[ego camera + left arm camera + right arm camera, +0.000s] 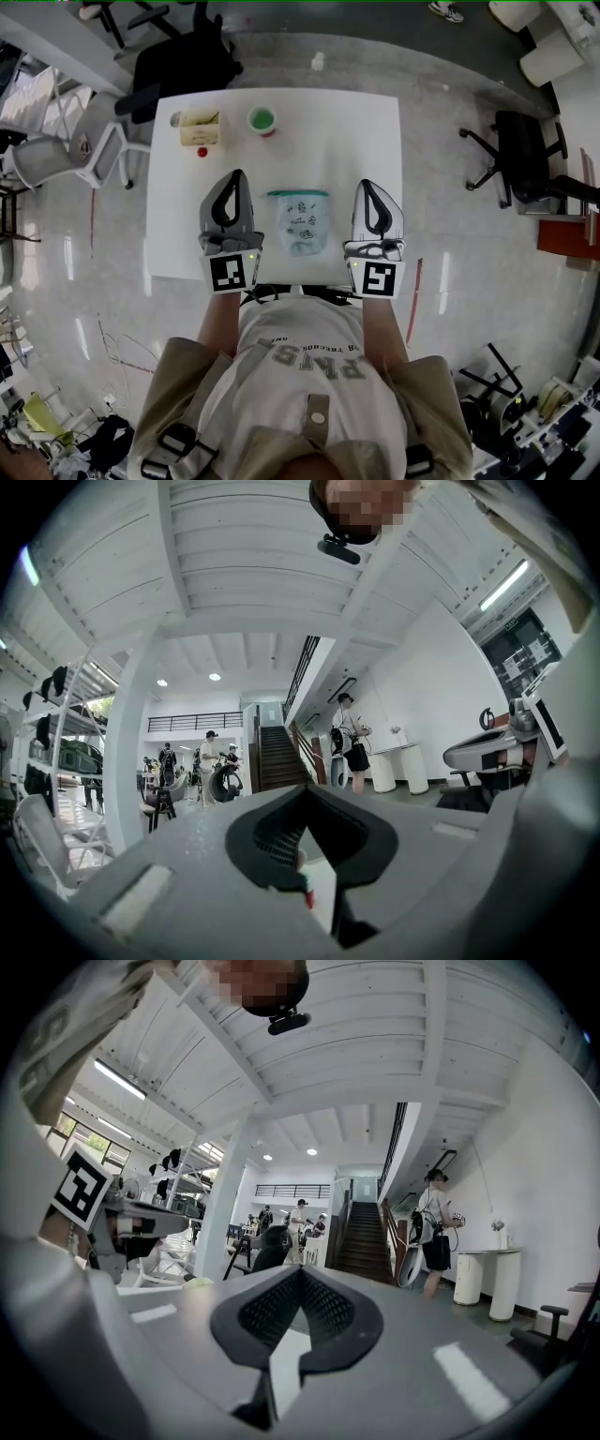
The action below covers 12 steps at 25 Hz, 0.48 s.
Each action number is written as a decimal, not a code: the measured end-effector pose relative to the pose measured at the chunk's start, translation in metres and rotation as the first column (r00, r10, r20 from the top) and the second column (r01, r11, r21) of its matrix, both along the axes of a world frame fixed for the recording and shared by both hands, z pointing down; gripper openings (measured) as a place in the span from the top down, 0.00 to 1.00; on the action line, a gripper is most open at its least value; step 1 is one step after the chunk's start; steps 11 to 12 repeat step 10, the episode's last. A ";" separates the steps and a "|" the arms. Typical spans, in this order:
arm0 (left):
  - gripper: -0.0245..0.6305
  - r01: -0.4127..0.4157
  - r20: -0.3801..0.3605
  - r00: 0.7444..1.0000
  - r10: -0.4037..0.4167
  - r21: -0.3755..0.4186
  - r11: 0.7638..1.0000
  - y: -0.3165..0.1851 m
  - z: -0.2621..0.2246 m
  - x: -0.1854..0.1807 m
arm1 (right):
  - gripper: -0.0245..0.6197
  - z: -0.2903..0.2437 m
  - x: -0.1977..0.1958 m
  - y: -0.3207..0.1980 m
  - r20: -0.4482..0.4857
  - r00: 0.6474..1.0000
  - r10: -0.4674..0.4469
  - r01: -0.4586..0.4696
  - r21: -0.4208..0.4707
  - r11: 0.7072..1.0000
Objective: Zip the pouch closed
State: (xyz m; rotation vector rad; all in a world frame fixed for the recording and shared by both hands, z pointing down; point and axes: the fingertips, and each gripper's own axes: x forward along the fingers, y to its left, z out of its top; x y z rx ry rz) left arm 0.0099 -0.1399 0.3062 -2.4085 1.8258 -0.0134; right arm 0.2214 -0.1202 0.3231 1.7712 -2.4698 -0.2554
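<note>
A clear pouch [302,225] with dark printed figures lies flat on the white table [366,131], its teal zipper strip [298,194] along the far edge. My left gripper [239,178] hovers to the left of the pouch, apart from it, with its jaws shut on nothing. On the pouch's other side my right gripper [367,186] is held the same way, shut and empty. Both point level across the room. In the left gripper view the closed jaws [305,794] hide the pouch, and in the right gripper view the closed jaws [300,1274] do too.
At the table's far left stand a green cup [262,119], a tan box [199,126] and a small red piece [202,152]. A black chair [183,58] and a white chair [89,155] stand beyond the table's far left, another black chair [525,155] to the right. People stand far off near a staircase [277,757].
</note>
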 end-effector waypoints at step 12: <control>0.95 -0.007 0.007 1.000 0.007 0.008 1.000 -0.004 -0.005 0.000 | 0.96 -0.008 -0.009 -0.007 0.028 0.999 -0.024 0.024 -0.007 1.000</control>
